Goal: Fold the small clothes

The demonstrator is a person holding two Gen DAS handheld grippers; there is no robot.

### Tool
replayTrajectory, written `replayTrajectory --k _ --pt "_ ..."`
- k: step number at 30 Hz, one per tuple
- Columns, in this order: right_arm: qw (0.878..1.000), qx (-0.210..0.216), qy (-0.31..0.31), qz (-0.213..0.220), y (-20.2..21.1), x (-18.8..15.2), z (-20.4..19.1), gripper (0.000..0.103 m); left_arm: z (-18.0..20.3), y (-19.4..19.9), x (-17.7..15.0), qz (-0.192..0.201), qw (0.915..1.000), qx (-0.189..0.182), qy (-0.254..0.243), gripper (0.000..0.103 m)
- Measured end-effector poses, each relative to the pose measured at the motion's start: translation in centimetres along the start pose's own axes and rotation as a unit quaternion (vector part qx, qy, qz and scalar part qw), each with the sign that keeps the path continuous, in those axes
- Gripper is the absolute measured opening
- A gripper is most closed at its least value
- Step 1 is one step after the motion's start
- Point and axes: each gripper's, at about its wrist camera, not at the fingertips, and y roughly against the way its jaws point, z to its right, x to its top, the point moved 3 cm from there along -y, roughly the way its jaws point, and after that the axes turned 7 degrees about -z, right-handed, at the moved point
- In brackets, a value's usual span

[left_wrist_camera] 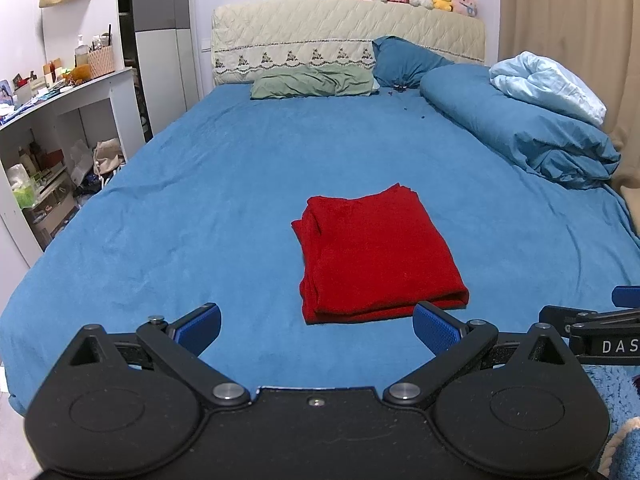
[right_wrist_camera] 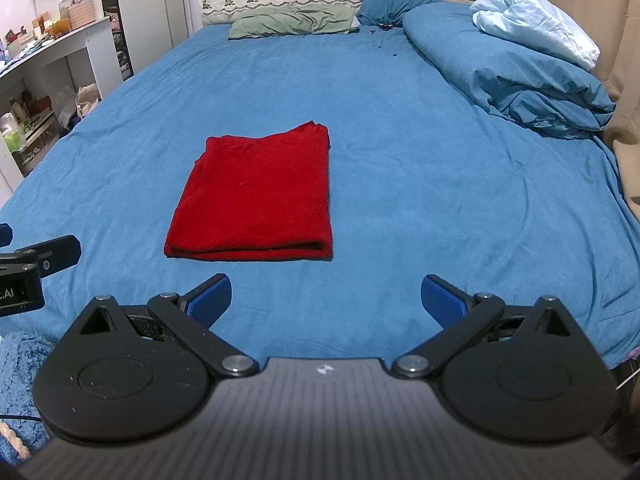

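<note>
Near the bed's (left_wrist_camera: pixel 160 200) front edge lies the folded red cloth (left_wrist_camera: pixel 376 256), nothing on it; my left gripper (left_wrist_camera: pixel 316 328) and right gripper (right_wrist_camera: pixel 326 300) (both wide apart, empty) sit close by.

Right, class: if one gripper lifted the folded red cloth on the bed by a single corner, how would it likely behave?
The red cloth would probably droop and unfold, since it lies in soft stacked layers with loose edges. It looks light, being thin and flat. Pushed, it would likely bunch rather than slide on the textured blue sheet.

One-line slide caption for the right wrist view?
Open right gripper hovers short of a folded red knit garment lying on the blue bedsheet.
</note>
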Motion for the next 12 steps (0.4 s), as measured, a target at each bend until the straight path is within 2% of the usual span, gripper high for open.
replayTrajectory --k 12 --pt "1.0 0.001 0.0 0.0 -0.09 0.03 -0.05 0.103 -0.14 -0.37 -0.02 -0.002 1.0 0.008 -0.001 0.103"
